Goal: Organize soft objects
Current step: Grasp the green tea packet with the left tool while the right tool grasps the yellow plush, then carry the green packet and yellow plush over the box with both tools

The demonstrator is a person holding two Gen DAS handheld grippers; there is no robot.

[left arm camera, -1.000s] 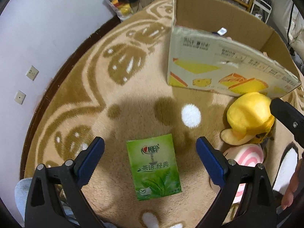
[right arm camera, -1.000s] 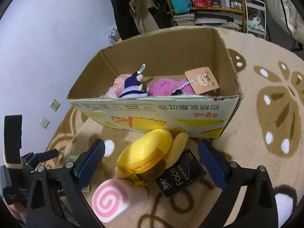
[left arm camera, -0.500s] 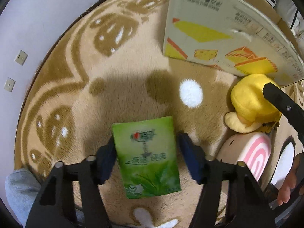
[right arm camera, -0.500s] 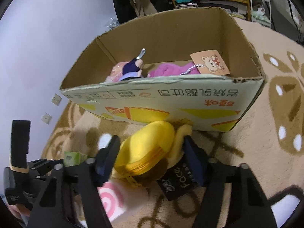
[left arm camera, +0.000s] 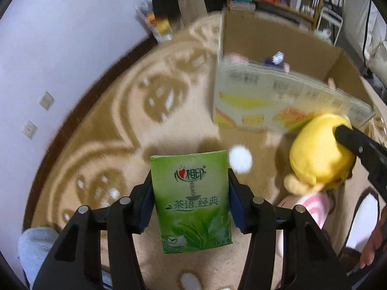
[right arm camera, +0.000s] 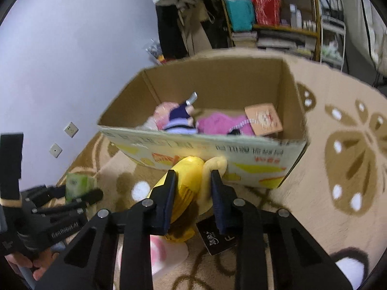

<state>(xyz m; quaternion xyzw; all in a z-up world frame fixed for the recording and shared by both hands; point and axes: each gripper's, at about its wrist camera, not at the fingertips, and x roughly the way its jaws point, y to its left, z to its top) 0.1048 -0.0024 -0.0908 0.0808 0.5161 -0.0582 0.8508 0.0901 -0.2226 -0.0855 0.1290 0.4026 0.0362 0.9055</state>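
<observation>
My left gripper [left arm camera: 191,203] is shut on a green tissue pack [left arm camera: 192,198] and holds it above the rug; the pack also shows in the right wrist view [right arm camera: 76,184]. My right gripper [right arm camera: 193,198] is shut on a yellow plush toy [right arm camera: 187,181], lifted in front of the cardboard box [right arm camera: 241,149]. The toy shows in the left wrist view [left arm camera: 316,154]. The box holds a pink and a purple plush [right arm camera: 217,123]. A pink swirl plush [left arm camera: 312,205] lies on the rug.
A black packet [right arm camera: 217,239] lies on the beige patterned rug [right arm camera: 338,169] under my right gripper. A wall [left arm camera: 48,48] runs along the left. Shelves [right arm camera: 278,12] and bags stand behind the box.
Both grippers closed on their objects and lifted them: the left took the tissue pack, the right took the yellow plush. Both views rose and tilted toward the box.
</observation>
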